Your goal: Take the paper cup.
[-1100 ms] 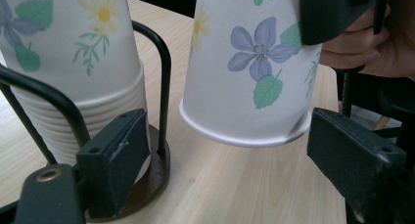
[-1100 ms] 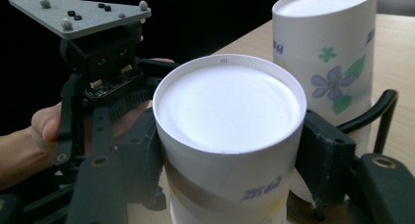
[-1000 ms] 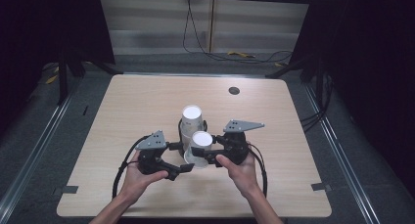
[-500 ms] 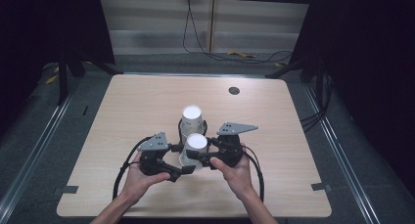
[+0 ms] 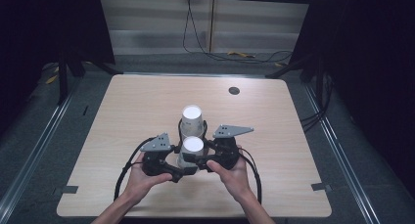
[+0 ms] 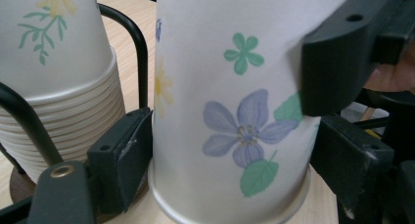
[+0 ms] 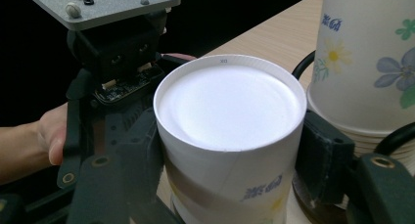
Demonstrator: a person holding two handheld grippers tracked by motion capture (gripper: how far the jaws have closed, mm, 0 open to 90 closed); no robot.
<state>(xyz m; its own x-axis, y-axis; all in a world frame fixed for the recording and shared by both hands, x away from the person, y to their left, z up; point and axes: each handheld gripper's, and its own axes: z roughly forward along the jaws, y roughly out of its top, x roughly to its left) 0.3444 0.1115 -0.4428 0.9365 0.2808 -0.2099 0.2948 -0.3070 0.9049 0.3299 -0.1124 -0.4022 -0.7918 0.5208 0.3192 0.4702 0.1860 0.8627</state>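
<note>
Paper cup (image 5: 193,146), upside down and printed with flowers, is standing on the near middle of the wooden surface (image 5: 293,136), just near of a cup stack (image 5: 191,119) in a black wire holder. Both grippers are pinching it: the left gripper (image 5: 178,172) is holding low by the rim with narrow fingers (image 6: 120,158), the right gripper (image 5: 198,158) higher on the wall, its fingers (image 7: 320,158) narrow and pressing. Squeezing gently and keeping the pull straight should be avoiding a crushed wall. Compared with a second ago, the cup and right hand are sitting slightly nearer the person.
</note>
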